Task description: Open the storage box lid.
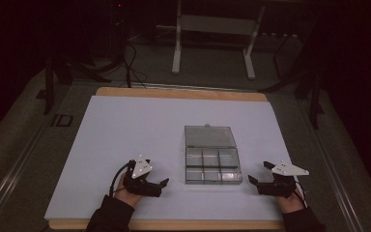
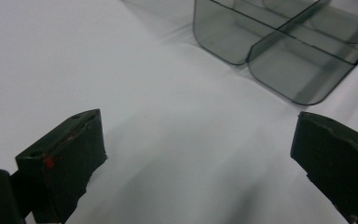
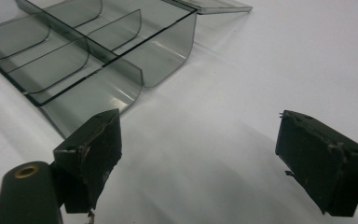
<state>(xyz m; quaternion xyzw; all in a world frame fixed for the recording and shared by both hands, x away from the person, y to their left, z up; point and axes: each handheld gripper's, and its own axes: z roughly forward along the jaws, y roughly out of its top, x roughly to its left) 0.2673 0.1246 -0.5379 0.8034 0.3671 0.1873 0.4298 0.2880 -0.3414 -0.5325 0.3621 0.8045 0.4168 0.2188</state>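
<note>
- Left gripper [image 1: 158, 182]: jaws spread wide, nothing btwn them, just bare white mat [image 1: 125, 135] under.
- Right gripper [image 1: 261, 175]: jaws also wide apart, empty, hovering low or maybe resting on mat – dim view, can't tell.
- Both hands low at near edge, jaws aimed inward twd the clear compartment box [image 1: 213, 167].
- Box sits btwn grippers, near each, touching neither; lid [image 1: 209, 136] flat open behind it.
- Lots of free mat left & far side.
</note>
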